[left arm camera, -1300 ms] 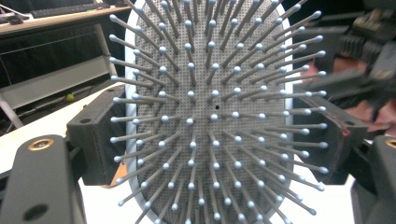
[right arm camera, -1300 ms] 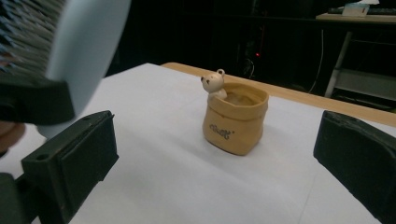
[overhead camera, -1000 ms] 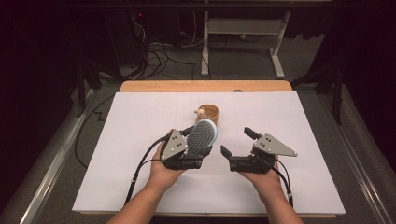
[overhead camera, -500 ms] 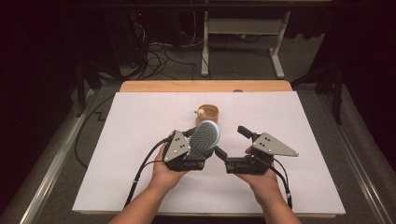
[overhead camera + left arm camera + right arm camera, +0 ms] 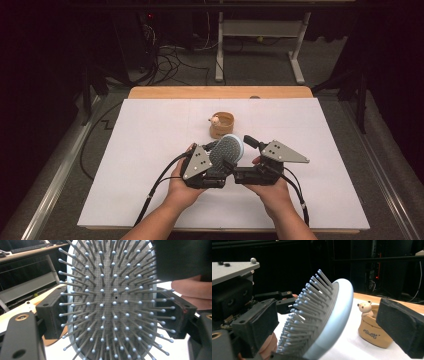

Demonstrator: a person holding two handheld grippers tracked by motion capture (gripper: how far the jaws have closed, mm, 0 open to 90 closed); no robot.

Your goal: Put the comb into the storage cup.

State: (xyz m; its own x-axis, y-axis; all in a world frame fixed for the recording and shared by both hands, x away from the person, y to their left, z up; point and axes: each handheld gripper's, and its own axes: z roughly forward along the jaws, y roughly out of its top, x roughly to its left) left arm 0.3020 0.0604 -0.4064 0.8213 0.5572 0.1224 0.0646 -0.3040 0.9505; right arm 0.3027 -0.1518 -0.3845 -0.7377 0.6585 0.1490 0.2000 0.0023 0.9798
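Note:
A light-blue hairbrush (image 5: 227,149) with grey ball-tipped bristles is held up over the white table cover. My left gripper (image 5: 219,154) is shut on it, one jaw on each edge of the brush head (image 5: 112,302), and the bristles face its camera. My right gripper (image 5: 243,154) is open beside it on the right. In the right gripper view the brush head (image 5: 329,315) stands tilted between my right gripper's (image 5: 328,326) wide-apart jaws. One jaw is next to the bristles; the other stands well clear of the brush's back.
A small tan cup with a little bear figure (image 5: 221,124) stands on the white cover (image 5: 150,150) just beyond the grippers, also seen in the right gripper view (image 5: 373,327). A wooden board edge (image 5: 220,92) runs along the far side. Cables and a frame lie on the floor beyond.
The two grippers have come together. The left one carried the brush a little to the right, and the right one moved left until its jaws stand around the brush head.

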